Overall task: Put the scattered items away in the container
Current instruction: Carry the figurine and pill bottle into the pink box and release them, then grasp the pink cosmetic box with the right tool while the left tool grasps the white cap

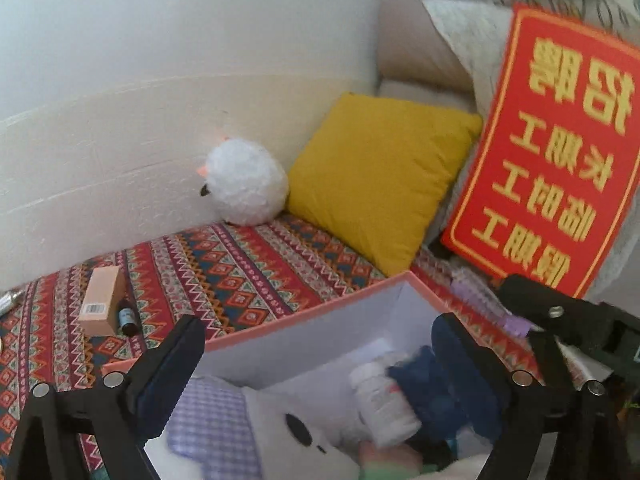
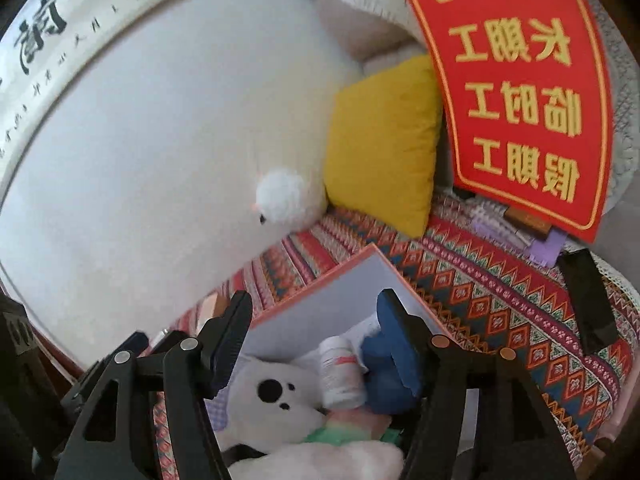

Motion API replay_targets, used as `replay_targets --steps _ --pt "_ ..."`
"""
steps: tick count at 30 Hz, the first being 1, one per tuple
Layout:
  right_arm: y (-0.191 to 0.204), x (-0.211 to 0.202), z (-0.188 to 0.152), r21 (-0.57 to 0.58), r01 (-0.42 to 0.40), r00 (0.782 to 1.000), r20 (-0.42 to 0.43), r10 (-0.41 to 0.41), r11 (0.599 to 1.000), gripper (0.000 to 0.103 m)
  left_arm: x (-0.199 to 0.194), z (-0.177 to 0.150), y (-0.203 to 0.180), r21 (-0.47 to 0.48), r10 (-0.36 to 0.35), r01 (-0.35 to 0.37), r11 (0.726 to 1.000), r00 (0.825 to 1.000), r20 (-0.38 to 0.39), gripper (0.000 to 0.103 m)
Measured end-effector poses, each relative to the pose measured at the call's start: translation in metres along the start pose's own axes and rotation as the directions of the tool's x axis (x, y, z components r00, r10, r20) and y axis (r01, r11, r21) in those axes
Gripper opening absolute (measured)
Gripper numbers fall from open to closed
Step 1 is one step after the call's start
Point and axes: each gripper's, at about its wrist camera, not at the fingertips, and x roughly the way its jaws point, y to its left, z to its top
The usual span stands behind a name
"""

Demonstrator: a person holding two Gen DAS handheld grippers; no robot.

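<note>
Overhead, both tools hang spread wide and empty above the pink box (image 1: 280, 320) on the patterned cloth (image 1: 240, 272): left tool (image 1: 320, 360), right tool (image 2: 316, 344). Inside lie a white plush (image 2: 272, 400) and a pill bottle (image 1: 384, 404). Left of the box, a tan carton (image 1: 102, 300) touches a small dark bottle (image 1: 127, 318).

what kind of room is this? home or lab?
Most likely a home, a bed or daybed against a wall rather than a lab. Cues: the patterned bedspread, a yellow cushion and white plush against the wall, and a calligraphy scroll hanging above.
</note>
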Motion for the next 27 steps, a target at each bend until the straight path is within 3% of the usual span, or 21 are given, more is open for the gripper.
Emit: replay_targets --steps 5,9,13,17,22,25,27 --pt "0.029 -0.032 -0.005 -0.022 -0.072 0.996 0.045 0.073 0.997 0.075 -0.040 -0.007 0.023 -0.012 0.048 -0.047 0.999 0.999 0.026 0.097" --pt "0.076 -0.072 -0.021 -0.086 -0.150 0.984 0.081 0.157 0.985 0.081 -0.069 -0.026 0.056 -0.043 0.105 -0.105 0.994 0.994 0.011 0.098" --pt "0.135 -0.099 -0.050 -0.175 -0.245 0.966 0.040 0.256 0.954 0.086 -0.097 -0.055 0.106 -0.087 0.196 -0.196 0.977 0.981 -0.014 0.098" --pt "0.202 -0.097 -0.095 -0.274 -0.319 0.947 -0.070 0.312 0.907 0.088 -0.120 -0.096 0.170 -0.116 0.316 -0.322 0.940 0.946 -0.070 0.098" --pt "0.276 -0.046 -0.155 -0.331 -0.349 0.929 -0.242 0.278 0.877 0.092 -0.135 -0.138 0.255 -0.111 0.455 -0.469 0.876 0.881 -0.129 0.098" --pt "0.306 0.001 -0.181 -0.341 -0.292 0.932 -0.310 0.186 0.893 0.093 -0.135 -0.151 0.298 -0.107 0.490 -0.506 0.856 0.860 -0.147 0.098" --pt "0.321 0.038 -0.191 -0.365 -0.233 0.935 -0.338 0.105 0.901 0.093 -0.129 -0.154 0.325 -0.126 0.488 -0.508 0.852 0.858 -0.158 0.098"
